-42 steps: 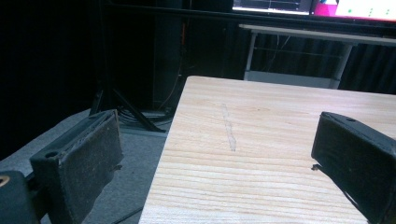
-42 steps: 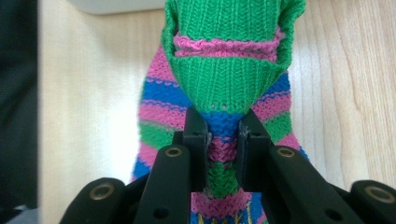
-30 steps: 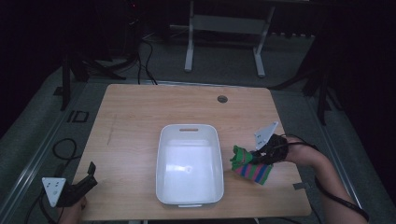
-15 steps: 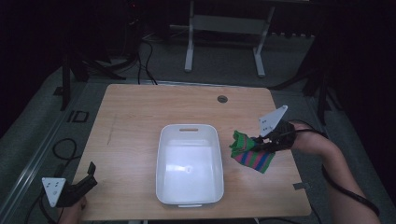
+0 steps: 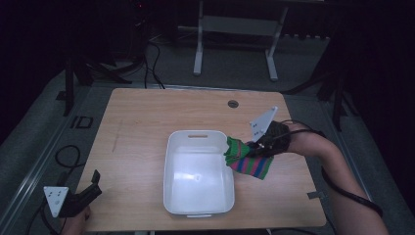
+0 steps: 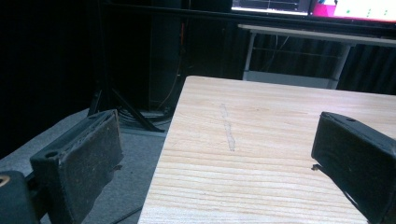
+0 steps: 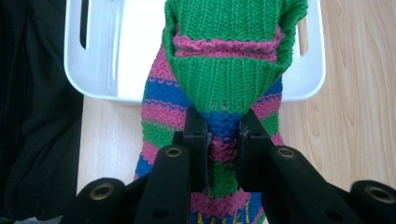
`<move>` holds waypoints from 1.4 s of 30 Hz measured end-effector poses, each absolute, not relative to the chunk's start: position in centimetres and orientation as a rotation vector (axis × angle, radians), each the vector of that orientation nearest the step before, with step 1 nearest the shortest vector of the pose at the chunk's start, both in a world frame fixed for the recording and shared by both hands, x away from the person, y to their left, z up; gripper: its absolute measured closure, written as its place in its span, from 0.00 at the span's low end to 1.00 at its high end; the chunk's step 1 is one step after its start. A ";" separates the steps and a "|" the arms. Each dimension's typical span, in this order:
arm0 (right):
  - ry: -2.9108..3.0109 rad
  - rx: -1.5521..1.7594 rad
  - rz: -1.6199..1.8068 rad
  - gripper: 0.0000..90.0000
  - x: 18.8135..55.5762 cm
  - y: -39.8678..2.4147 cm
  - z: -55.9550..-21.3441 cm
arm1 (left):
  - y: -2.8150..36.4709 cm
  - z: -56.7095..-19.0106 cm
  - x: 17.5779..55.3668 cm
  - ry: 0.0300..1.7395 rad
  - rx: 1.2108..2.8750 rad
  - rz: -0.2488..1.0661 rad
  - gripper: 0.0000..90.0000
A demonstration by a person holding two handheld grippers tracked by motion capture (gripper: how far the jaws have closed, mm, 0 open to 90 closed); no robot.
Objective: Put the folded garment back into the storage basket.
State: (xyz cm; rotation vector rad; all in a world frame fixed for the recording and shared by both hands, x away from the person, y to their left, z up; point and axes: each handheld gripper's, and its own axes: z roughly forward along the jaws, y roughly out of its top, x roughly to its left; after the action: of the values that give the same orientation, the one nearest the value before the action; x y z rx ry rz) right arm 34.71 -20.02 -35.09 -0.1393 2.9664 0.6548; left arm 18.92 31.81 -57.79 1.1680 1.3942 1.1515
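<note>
Left gripper, jaws spread wide and empty, hovers at the wooden table's seven o'clock corner. Right gripper, at three o'clock, pinches a striped knitted sock, green, pink and blue, draped over the white bin's right rim at table centre.
</note>
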 end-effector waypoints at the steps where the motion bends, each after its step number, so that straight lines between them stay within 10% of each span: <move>1: 2.964 -0.154 0.656 0.86 34.7 -19.6 -35.0 | 31.8 -57.8 18.9 1.395 1.169 1.152 0.02; 42: 3.004 -0.432 0.566 0.86 33.8 -7.2 -36.7 | 31.9 -57.8 18.9 1.395 1.159 1.147 0.02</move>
State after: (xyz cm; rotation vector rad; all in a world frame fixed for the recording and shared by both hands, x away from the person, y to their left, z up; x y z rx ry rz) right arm 33.76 -7.23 -36.74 -0.4320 3.0041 0.5659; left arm 18.90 31.86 -57.81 1.1589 1.3951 1.1465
